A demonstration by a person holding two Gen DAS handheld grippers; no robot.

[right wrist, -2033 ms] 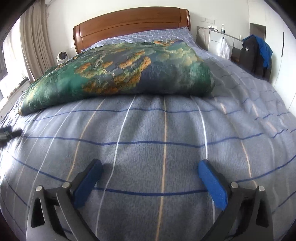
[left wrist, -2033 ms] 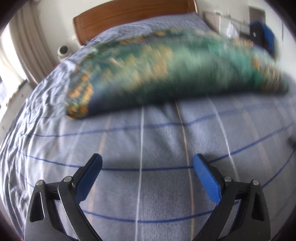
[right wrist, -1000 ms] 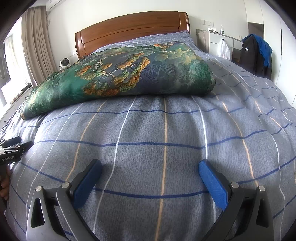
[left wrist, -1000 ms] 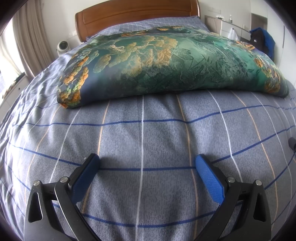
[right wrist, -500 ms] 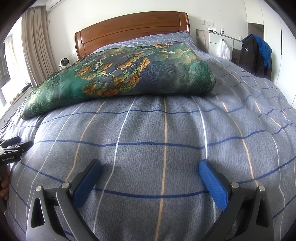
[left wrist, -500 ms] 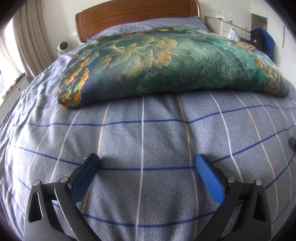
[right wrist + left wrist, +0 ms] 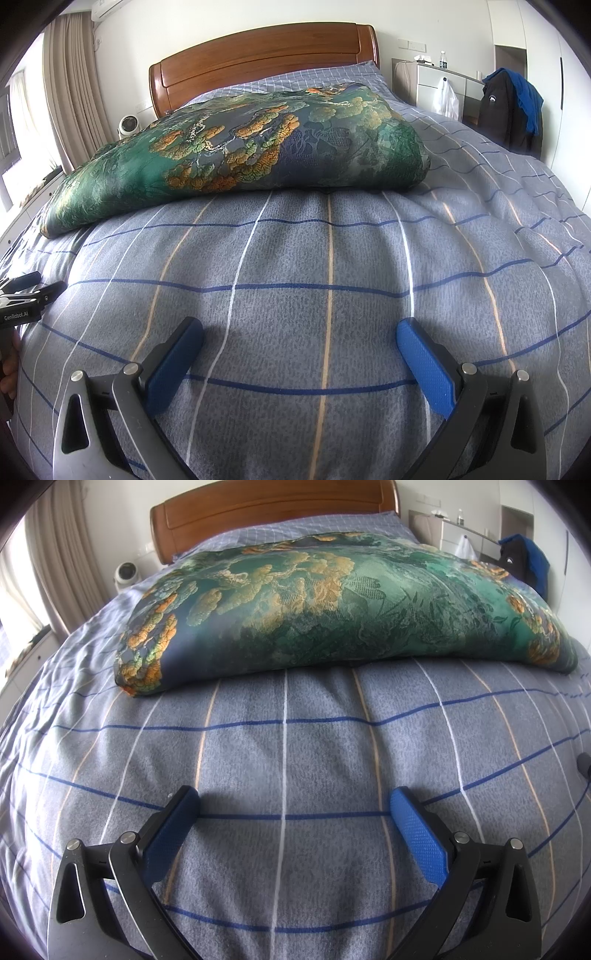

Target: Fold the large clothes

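Note:
A large green quilt with orange and gold patterns [image 7: 332, 605] lies folded in a thick bundle across the far half of the bed; it also shows in the right wrist view [image 7: 236, 155]. My left gripper [image 7: 291, 808] is open and empty, low over the blue checked bedspread [image 7: 288, 746], well short of the quilt's near edge. My right gripper [image 7: 299, 336] is open and empty too, over the bedspread [image 7: 328, 258] in front of the quilt's right end. The left gripper's tips [image 7: 33, 284] show at the left edge of the right wrist view.
A wooden headboard [image 7: 258, 55] stands behind the quilt. A small white fan [image 7: 129, 125] and curtains [image 7: 70, 85] are at the left. A dresser [image 7: 439, 81] and a dark jacket with blue cloth [image 7: 513, 107] stand at the right of the bed.
Two seconds ago the left view was blurred and swinging; it has settled facing the quilt. In the last second neither gripper has visibly moved.

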